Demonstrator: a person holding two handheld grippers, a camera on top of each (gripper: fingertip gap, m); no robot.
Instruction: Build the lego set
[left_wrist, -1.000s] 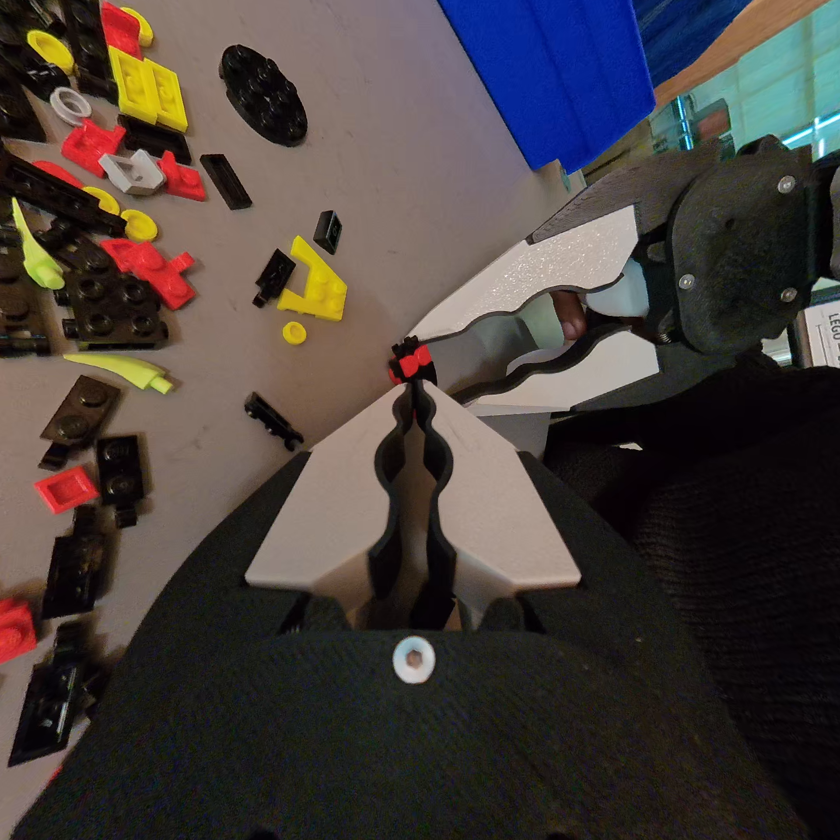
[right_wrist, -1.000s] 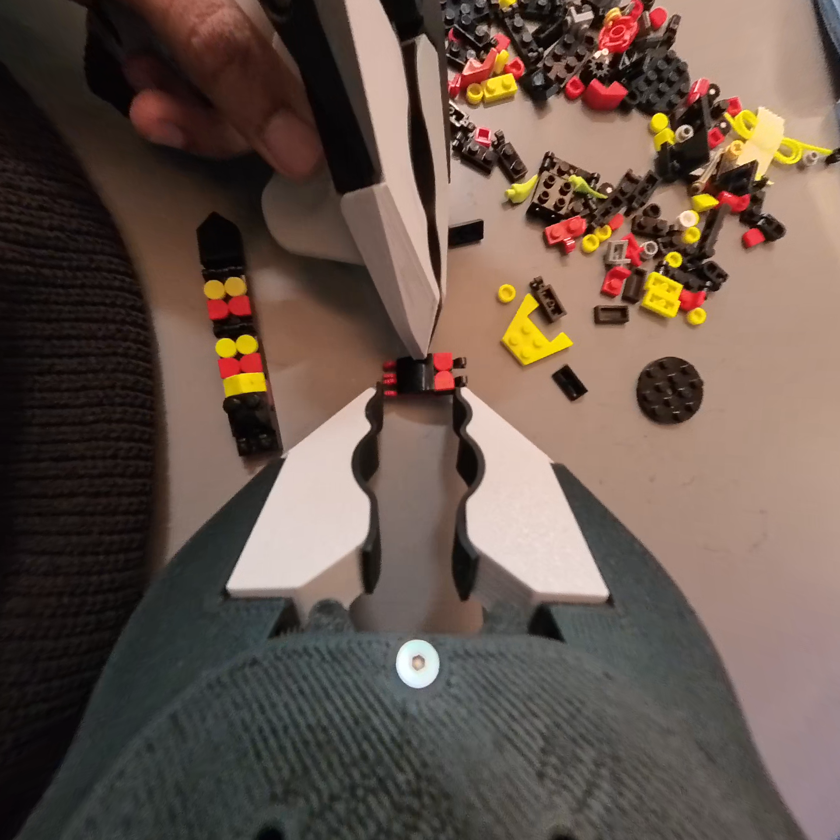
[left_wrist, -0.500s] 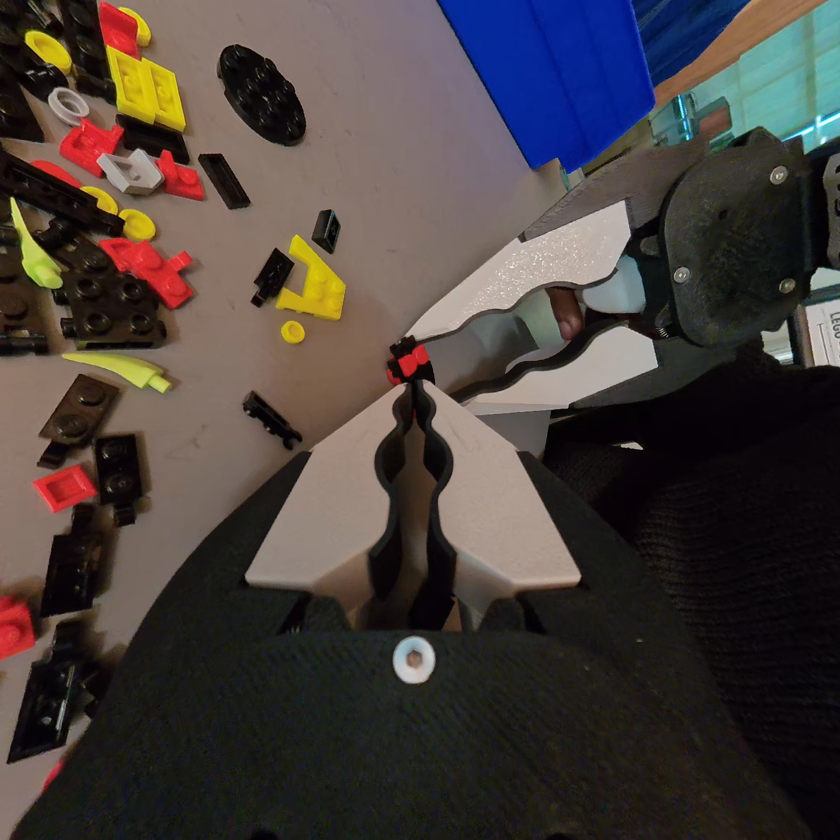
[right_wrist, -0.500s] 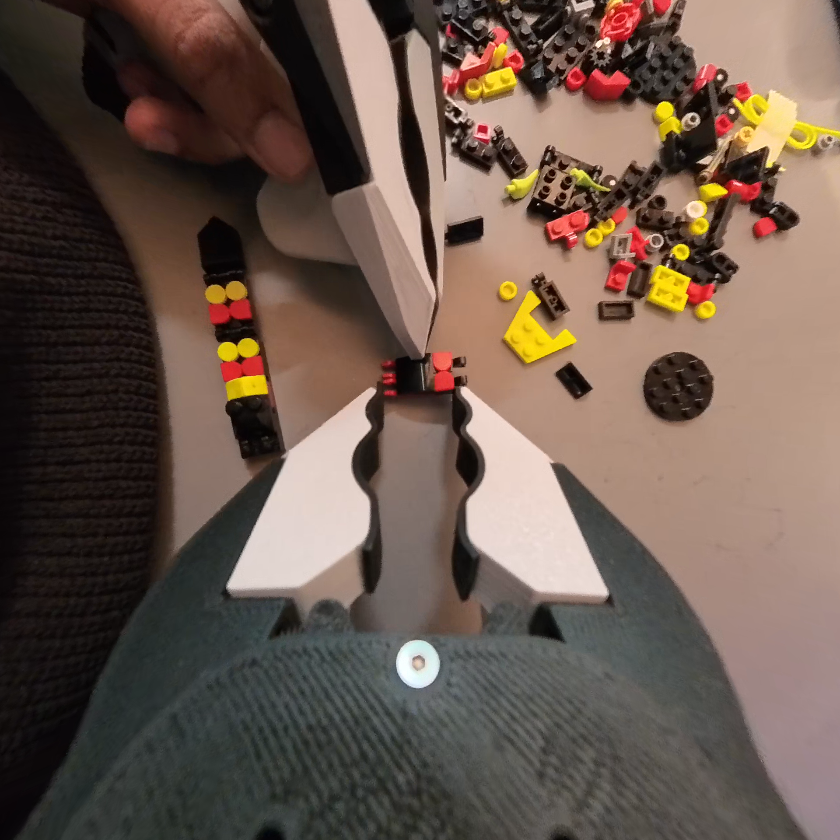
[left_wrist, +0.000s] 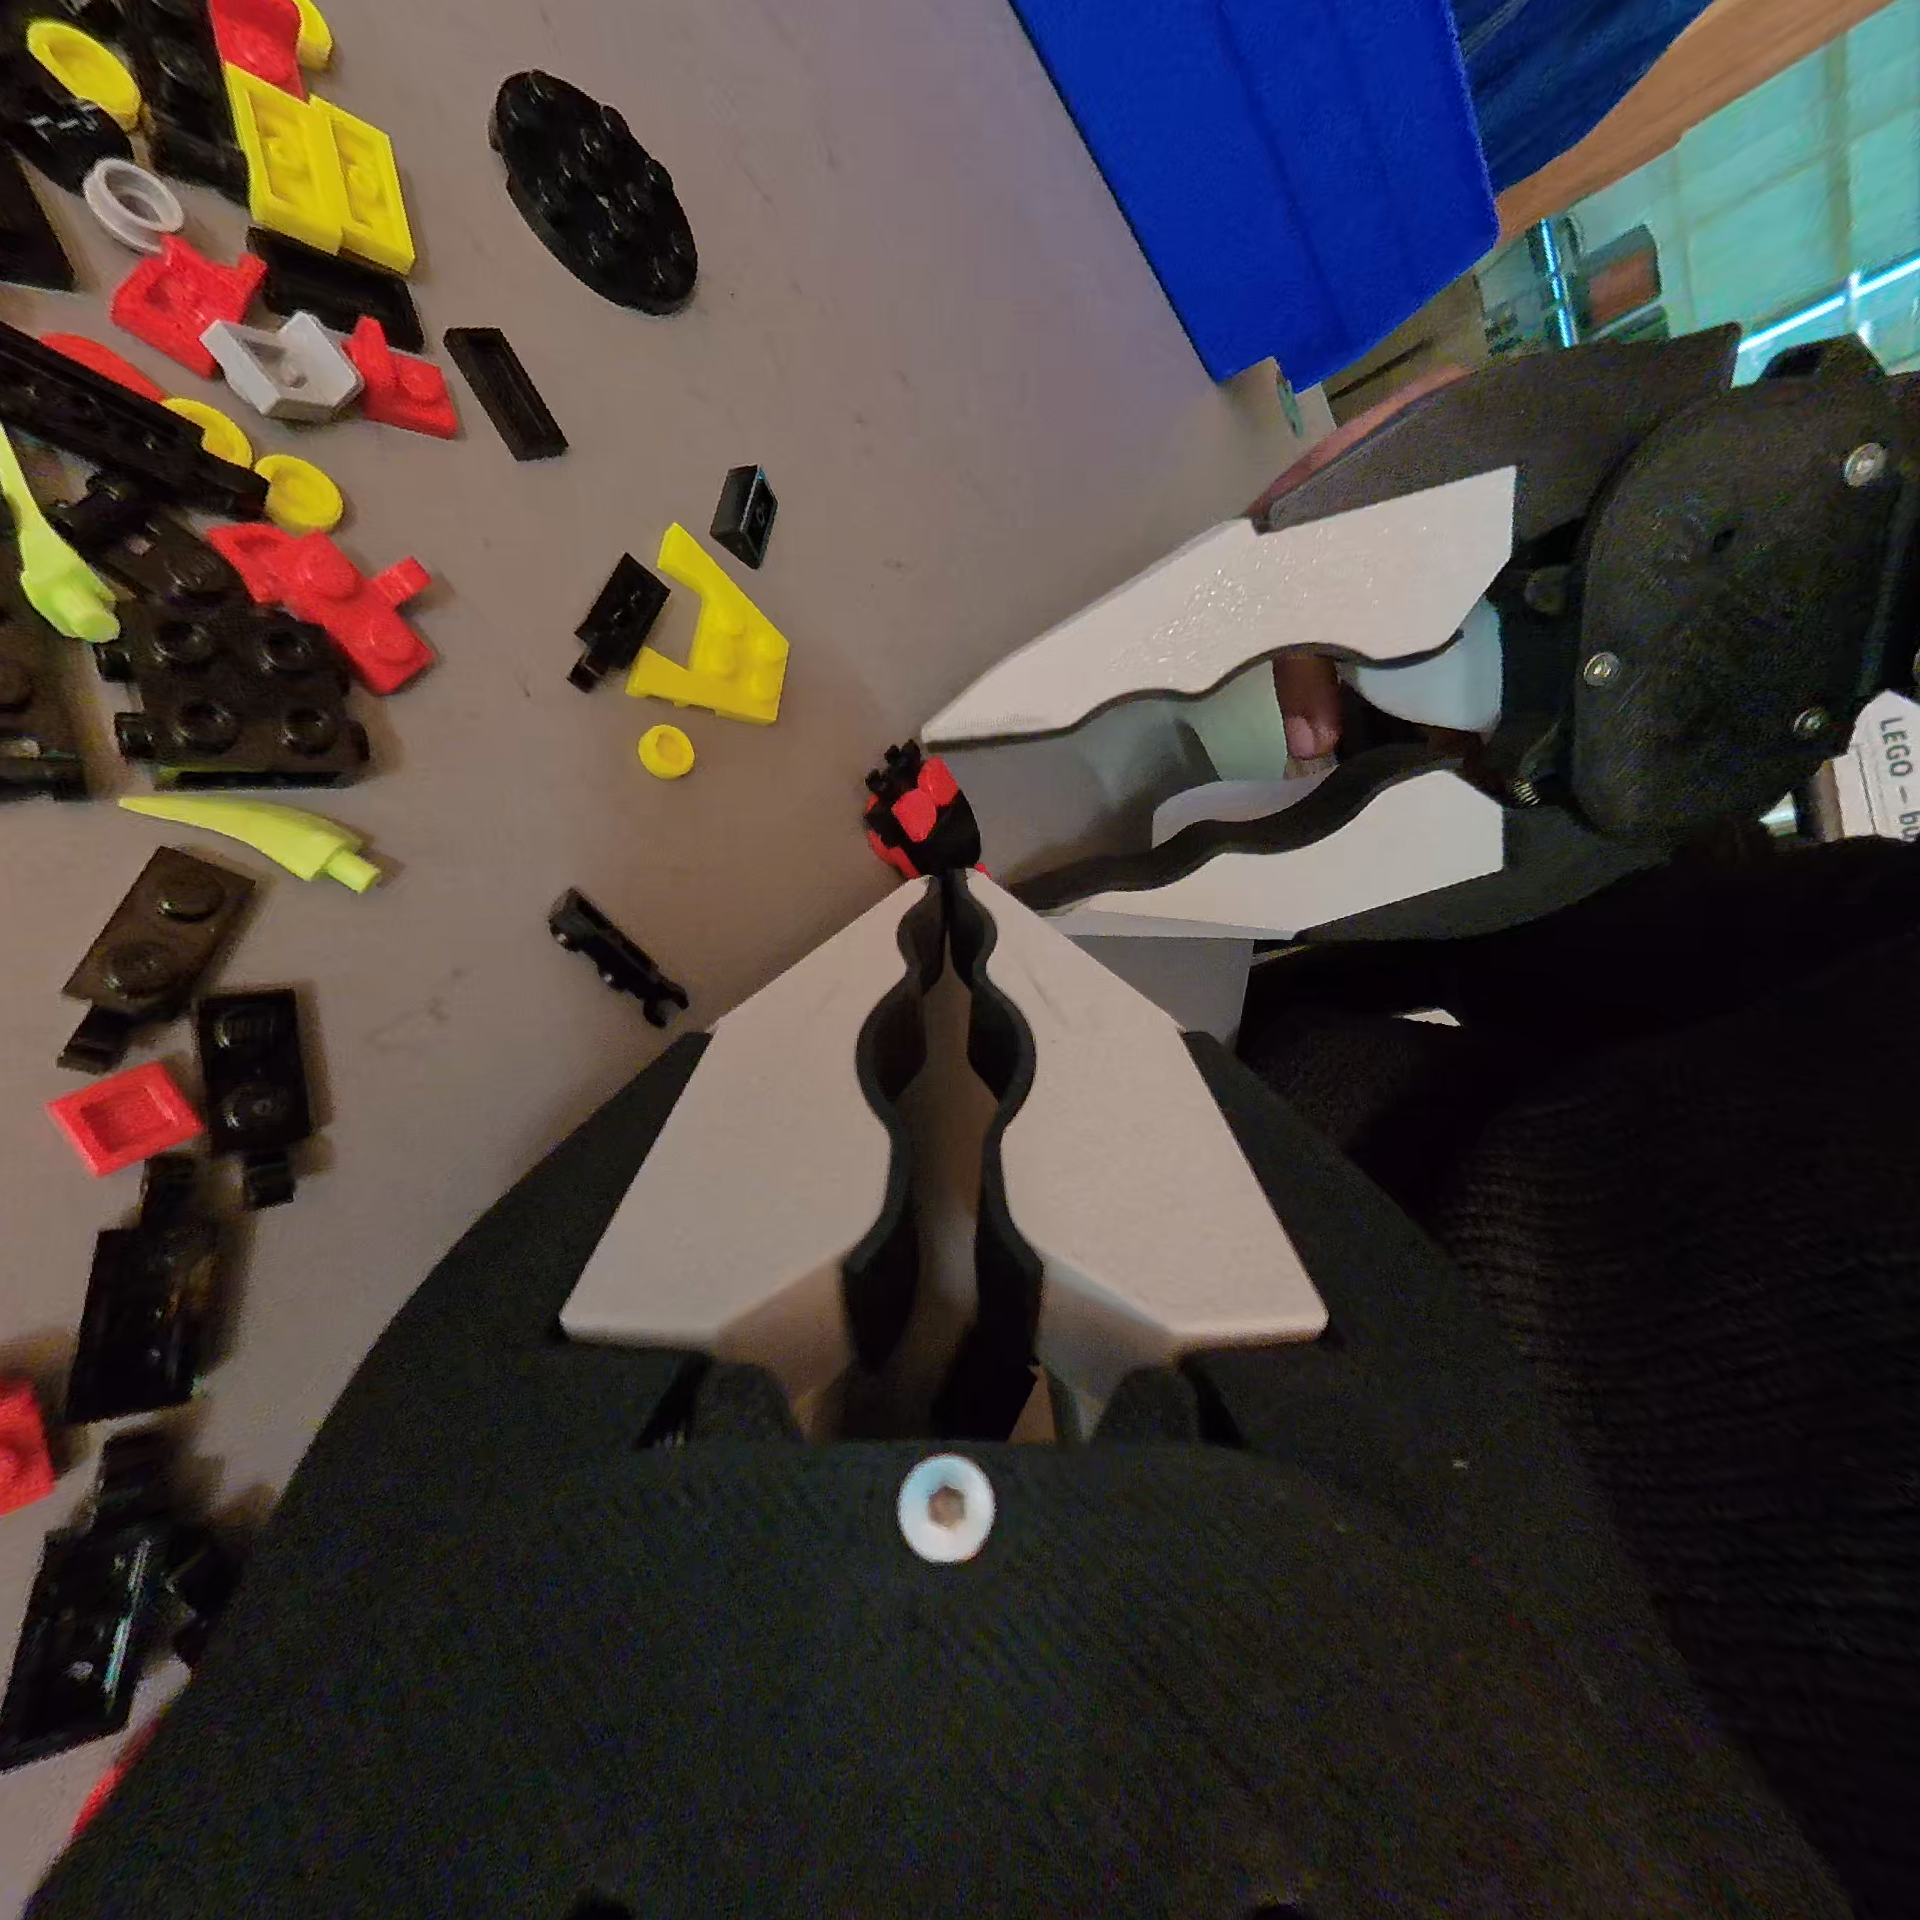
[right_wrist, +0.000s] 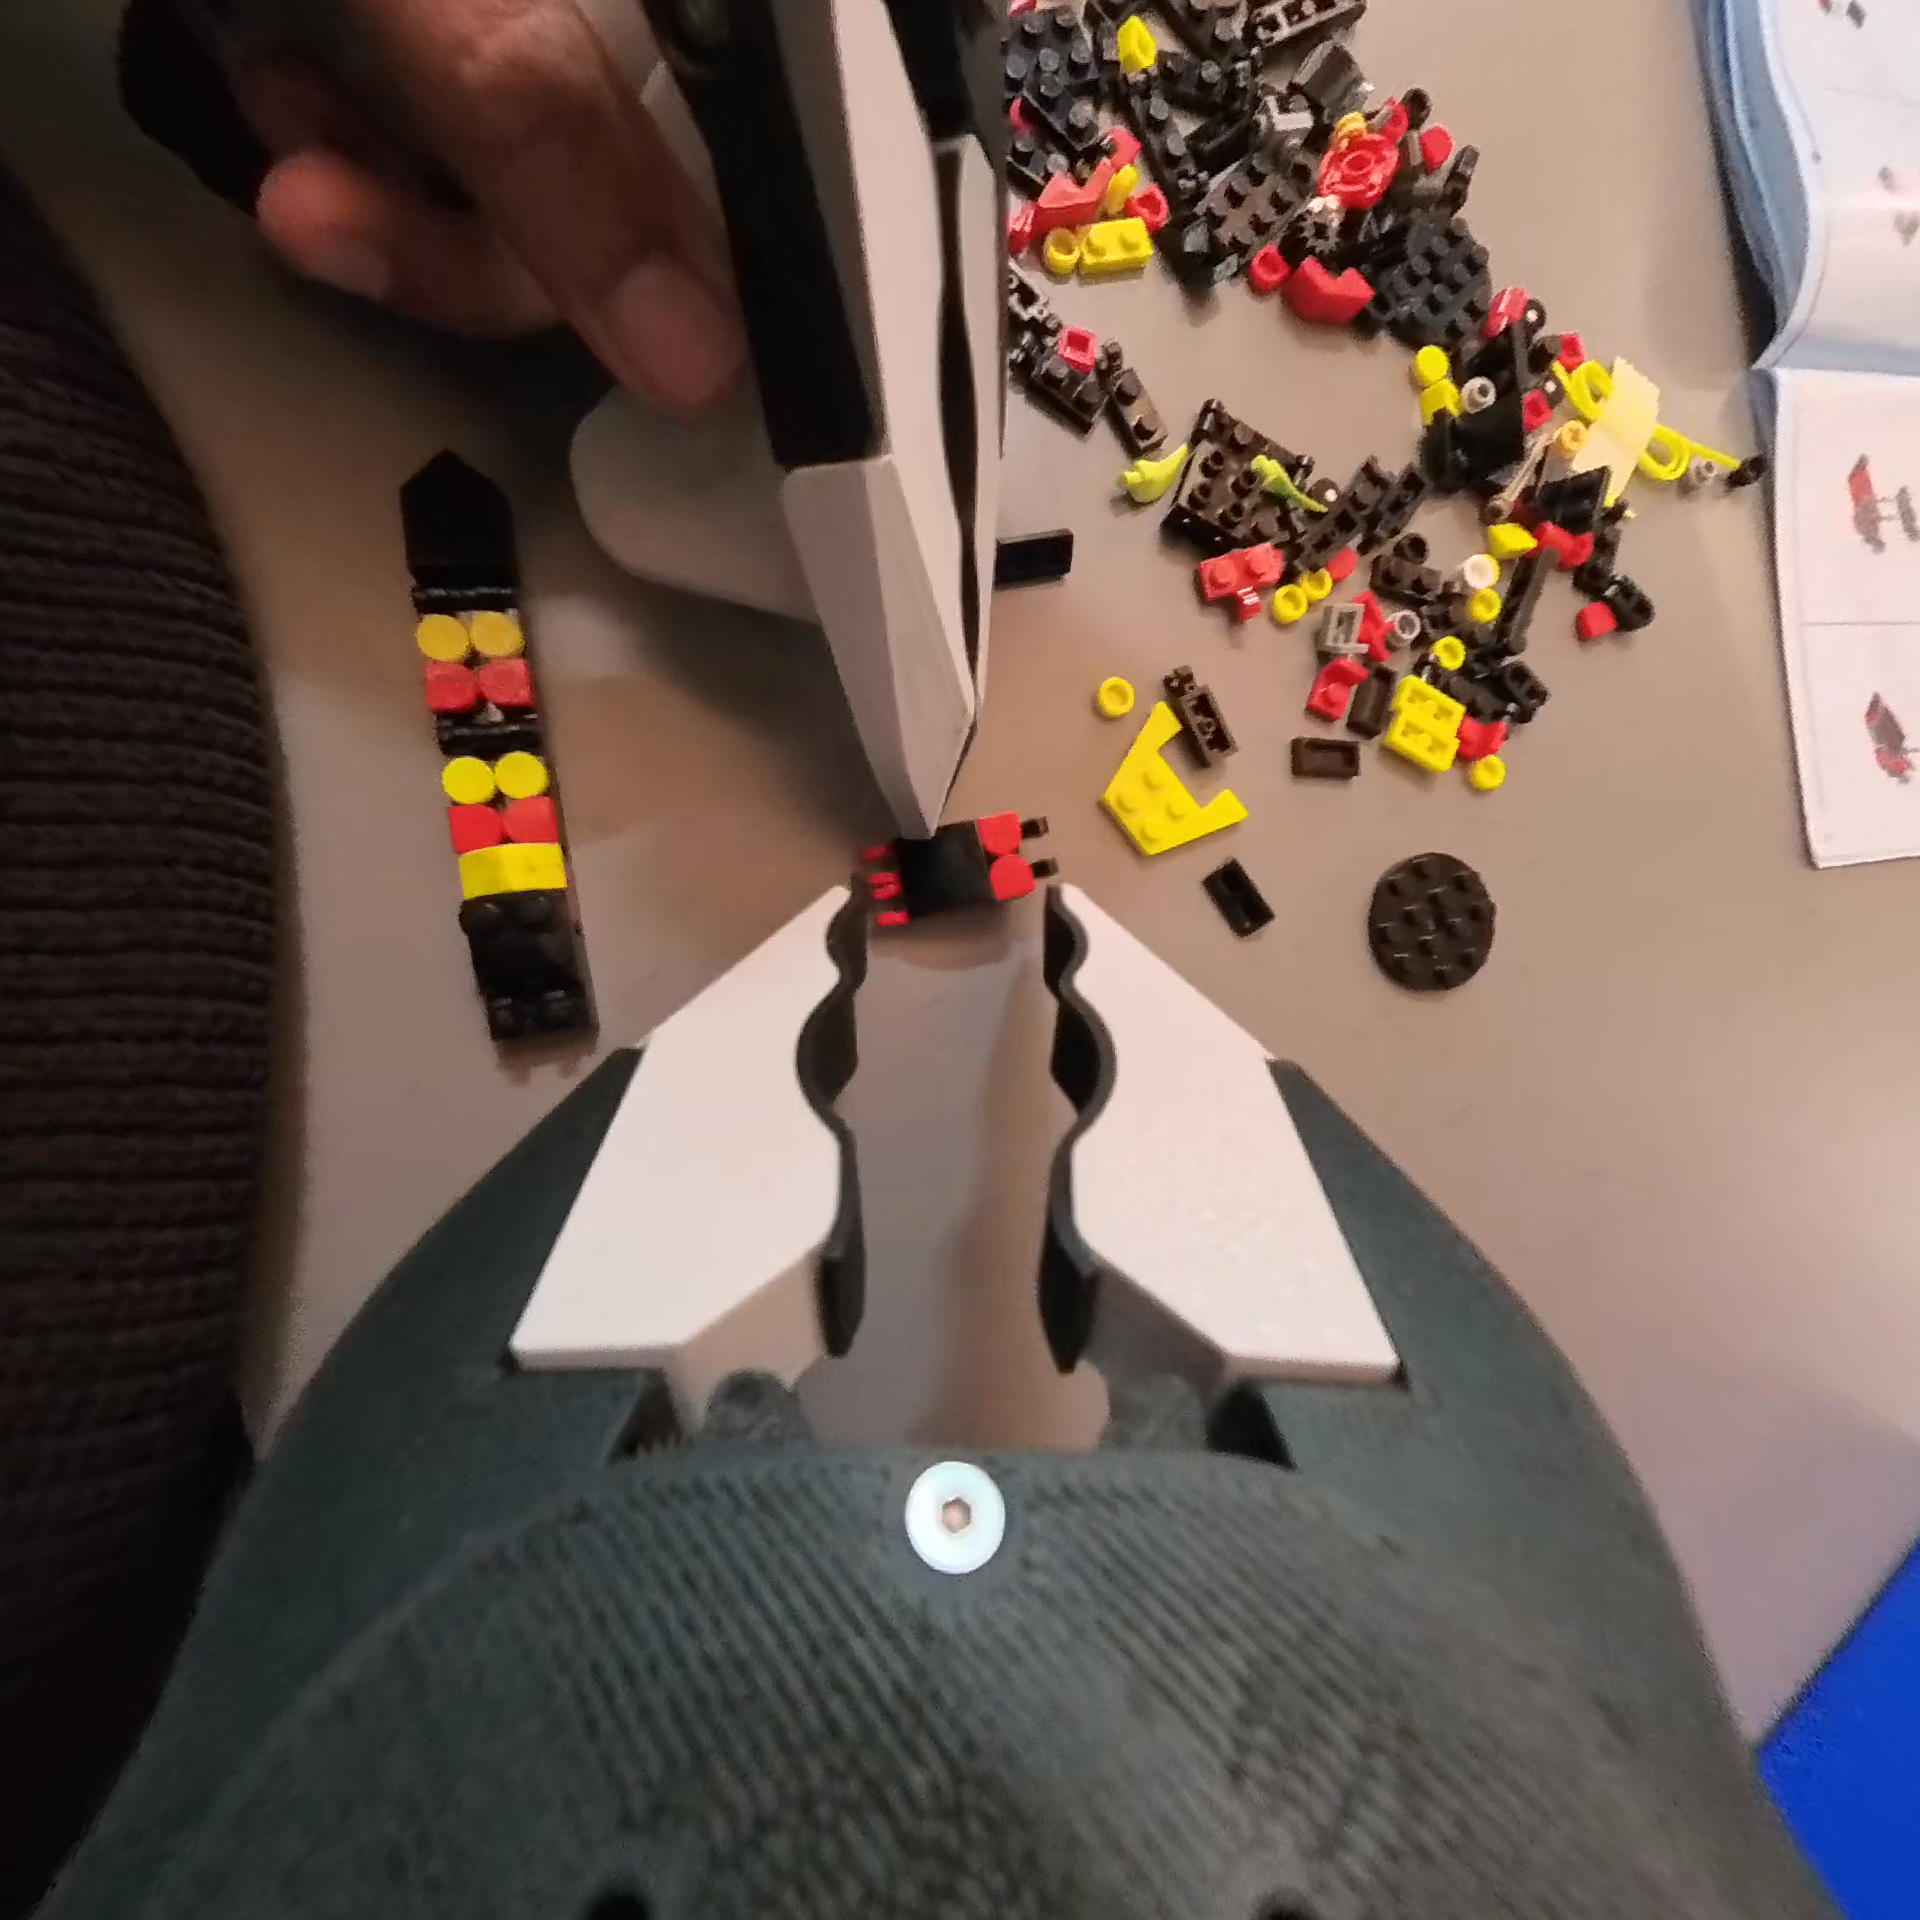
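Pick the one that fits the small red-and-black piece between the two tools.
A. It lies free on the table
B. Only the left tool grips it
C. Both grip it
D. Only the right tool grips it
B: the left tool is shut on the piece, while the right tool stands open just short of it.

From my right fingers (right_wrist: 951, 909), the small black-and-red brick assembly (right_wrist: 951, 868) sits just ahead at twelve o'clock, pinched at the tip of my left fingers (right_wrist: 940, 821), which come in from eleven. The long striped black, yellow and red brick strip (right_wrist: 488, 748) lies on the grey surface (right_wrist: 1455, 1195) at ten. The yellow wedge plate (right_wrist: 1158, 795) lies at one, the round black studded plate (right_wrist: 1432, 922) at two, the loose brick pile (right_wrist: 1351, 416) behind them, and the open instruction booklet (right_wrist: 1849, 582) beyond that.
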